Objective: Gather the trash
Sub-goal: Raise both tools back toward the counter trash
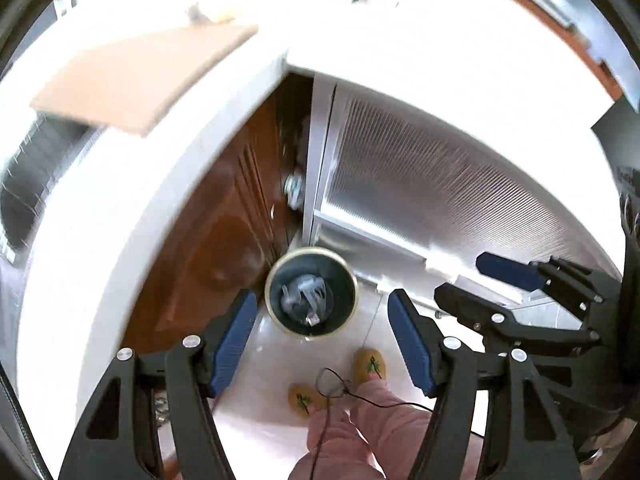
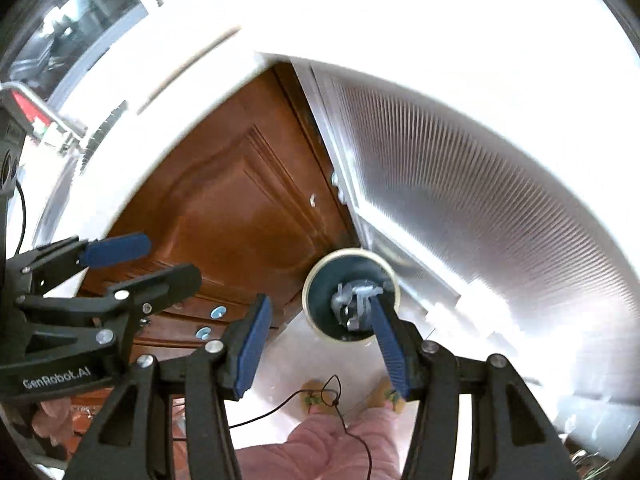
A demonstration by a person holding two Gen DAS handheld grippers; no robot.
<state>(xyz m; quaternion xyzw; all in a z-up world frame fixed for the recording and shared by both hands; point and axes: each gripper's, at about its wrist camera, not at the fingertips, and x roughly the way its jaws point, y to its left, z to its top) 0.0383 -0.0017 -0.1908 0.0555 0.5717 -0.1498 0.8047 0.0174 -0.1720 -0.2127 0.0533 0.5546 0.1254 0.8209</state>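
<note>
A round dark trash bin (image 1: 311, 292) with a pale rim stands on the floor below, in the corner between a brown cabinet door and a ribbed white panel. Crumpled clear plastic trash (image 1: 304, 298) lies inside it. The bin (image 2: 326, 300) and the trash (image 2: 354, 300) also show in the right wrist view. My left gripper (image 1: 322, 340) is open and empty, high above the bin. My right gripper (image 2: 320, 344) is open and empty too, also above the bin. Each gripper shows in the other's view: the right one (image 1: 492, 284) and the left one (image 2: 128, 260).
A white countertop (image 1: 100, 200) curves round the corner, with a cardboard sheet (image 1: 132, 76) overhanging its edge. The brown cabinet door (image 2: 240, 208) and the ribbed panel (image 2: 460, 184) stand below. The person's feet in yellow slippers (image 1: 368, 364) and pink trousers (image 2: 340, 440) are on the tiled floor.
</note>
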